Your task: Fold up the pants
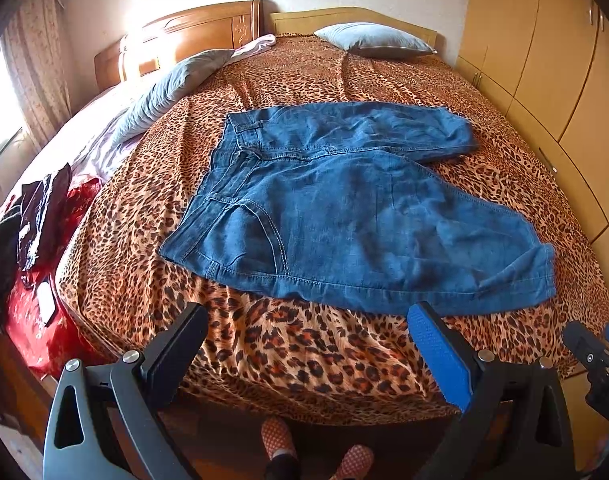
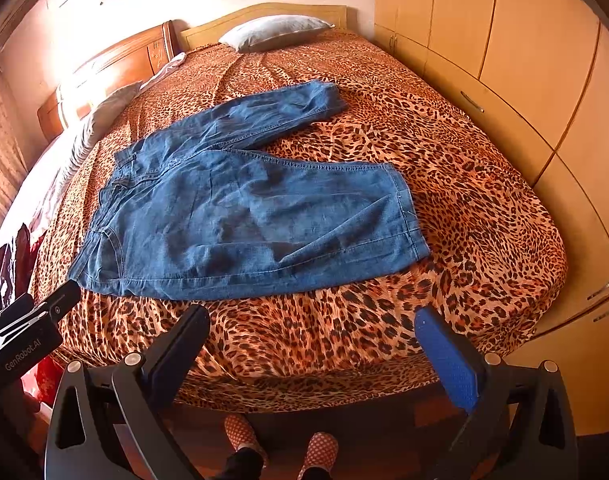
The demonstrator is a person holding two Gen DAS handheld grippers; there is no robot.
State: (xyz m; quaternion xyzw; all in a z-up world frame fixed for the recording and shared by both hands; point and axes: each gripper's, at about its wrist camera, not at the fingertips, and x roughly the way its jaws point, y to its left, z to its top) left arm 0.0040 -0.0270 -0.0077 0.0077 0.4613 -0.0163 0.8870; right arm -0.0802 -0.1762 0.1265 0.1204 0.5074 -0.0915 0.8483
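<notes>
I find the blue denim pants (image 1: 344, 204) (image 2: 240, 216) lying flat and unfolded on the near half of the bed (image 1: 304, 352) (image 2: 464, 200), waistband to the left, both legs running right. The far leg angles away from the near one, leaving a wedge of leopard-print cover between them. The near leg's lower edge lies close to the bed's near edge.

I hold the left gripper (image 1: 308, 344) wide apart above the near edge, short of the pants, gripping nothing. The right gripper (image 2: 312, 348) is likewise spread wide and carries nothing, also clear of the fabric.

Two grey pillows (image 1: 374, 40) (image 2: 272, 30) rest toward the headboard. Wardrobe doors (image 1: 544, 60) (image 2: 524, 60) line the right side.
</notes>
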